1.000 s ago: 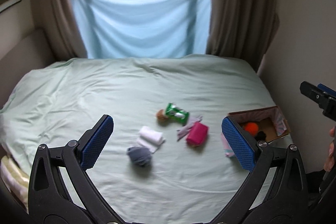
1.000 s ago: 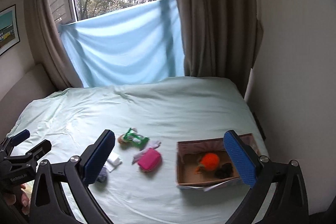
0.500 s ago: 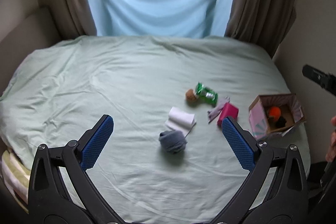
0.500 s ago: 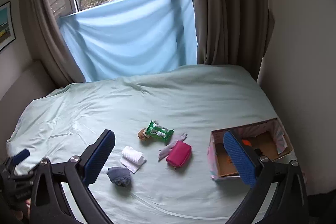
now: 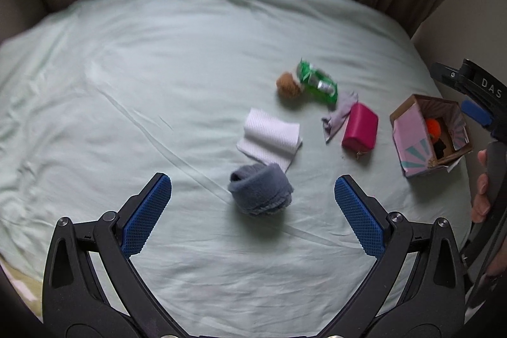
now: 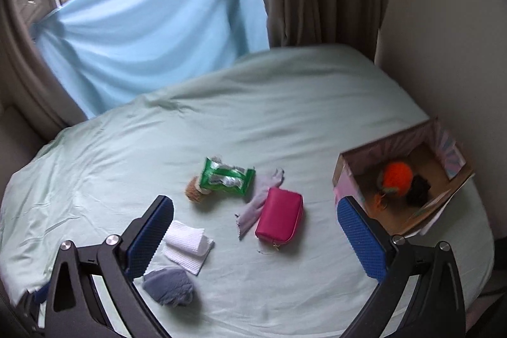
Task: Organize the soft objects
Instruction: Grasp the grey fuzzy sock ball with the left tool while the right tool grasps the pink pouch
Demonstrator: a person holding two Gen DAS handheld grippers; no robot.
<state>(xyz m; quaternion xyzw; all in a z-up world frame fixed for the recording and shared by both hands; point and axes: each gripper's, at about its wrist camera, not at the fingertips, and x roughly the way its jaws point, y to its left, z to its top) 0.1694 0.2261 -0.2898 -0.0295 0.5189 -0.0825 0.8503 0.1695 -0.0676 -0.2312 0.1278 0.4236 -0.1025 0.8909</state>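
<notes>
Left wrist view: left claw (image 5: 252, 206) released, empty, jaws wide either side of grey sock roll (image 5: 260, 192) on bed (image 5: 126, 84). Landmark: pink pouch (image 5: 360, 127). White cloth (image 5: 269, 138) left of pouch, touching sock roll. Lilac rag (image 5: 339, 114) against pouch's left edge. Green packet (image 5: 317, 84) and brown ball (image 5: 287, 85) beyond pouch. Box (image 5: 412, 132) right of pouch, orange ball (image 5: 433, 126) inside. Right wrist view: right claw (image 6: 255, 238) released, empty, above pouch. Hand (image 5: 483, 189) at right edge.

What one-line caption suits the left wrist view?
Open left gripper above a rolled grey sock on the bed, cardboard box at right.
</notes>
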